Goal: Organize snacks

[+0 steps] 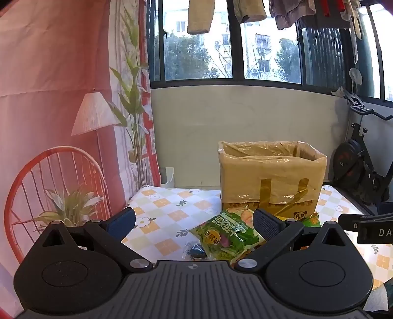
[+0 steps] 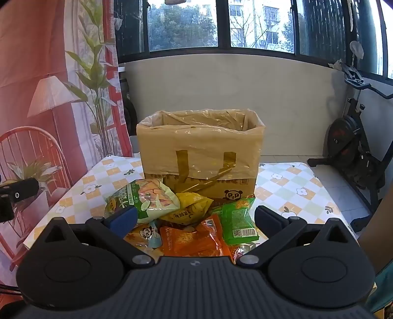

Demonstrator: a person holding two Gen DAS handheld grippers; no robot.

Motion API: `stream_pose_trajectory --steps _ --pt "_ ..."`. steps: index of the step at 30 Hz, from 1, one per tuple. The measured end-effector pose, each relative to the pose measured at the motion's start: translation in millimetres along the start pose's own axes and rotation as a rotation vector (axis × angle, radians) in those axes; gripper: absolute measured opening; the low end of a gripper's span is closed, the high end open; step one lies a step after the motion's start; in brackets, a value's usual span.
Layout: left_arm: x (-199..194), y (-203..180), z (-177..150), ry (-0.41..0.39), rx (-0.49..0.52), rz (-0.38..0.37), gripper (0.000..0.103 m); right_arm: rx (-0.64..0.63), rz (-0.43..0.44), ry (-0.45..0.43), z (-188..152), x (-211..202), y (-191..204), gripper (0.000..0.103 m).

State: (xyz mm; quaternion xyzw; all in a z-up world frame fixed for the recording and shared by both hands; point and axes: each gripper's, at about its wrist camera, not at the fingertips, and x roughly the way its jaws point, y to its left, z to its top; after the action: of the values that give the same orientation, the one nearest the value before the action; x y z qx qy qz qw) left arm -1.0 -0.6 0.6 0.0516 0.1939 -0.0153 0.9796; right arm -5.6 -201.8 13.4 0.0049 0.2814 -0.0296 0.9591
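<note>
1. Left gripper (image 1: 194, 224): jaws wide apart, nothing held, nothing touching the pads; green snack bag (image 1: 227, 233) lies on the table between and beyond the fingers.
2. Right gripper (image 2: 195, 219): jaws fully spread, empty, above the snack pile (image 2: 191, 220).
3. Cardboard box (image 2: 200, 152), open top, lined with plastic, at 12 o'clock of the pile, just behind it on the checked tablecloth (image 2: 289, 186).
4. Right view only: orange packet (image 2: 191, 239), yellow bag (image 2: 190, 205), green barcode packet (image 2: 237, 220).
5. Left view only: hanging clothes (image 1: 200, 16) at 12 o'clock; small dark wrapped item (image 1: 196, 250), unclear what it is.
6. Near pile edge hidden by the gripper bodies; exercise bike (image 2: 353, 144) at 3 o'clock, cut off.
</note>
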Motion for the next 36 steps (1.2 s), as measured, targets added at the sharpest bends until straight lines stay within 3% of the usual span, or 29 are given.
stream_pose_trajectory --steps 3,36 --pt "-9 -1 -1 -0.040 0.004 0.015 0.103 0.001 -0.001 0.000 0 0 -1 0.103" --pt "-5 1 -1 -0.013 -0.005 0.000 0.103 0.005 -0.003 -0.001 -2 -2 -1 0.103"
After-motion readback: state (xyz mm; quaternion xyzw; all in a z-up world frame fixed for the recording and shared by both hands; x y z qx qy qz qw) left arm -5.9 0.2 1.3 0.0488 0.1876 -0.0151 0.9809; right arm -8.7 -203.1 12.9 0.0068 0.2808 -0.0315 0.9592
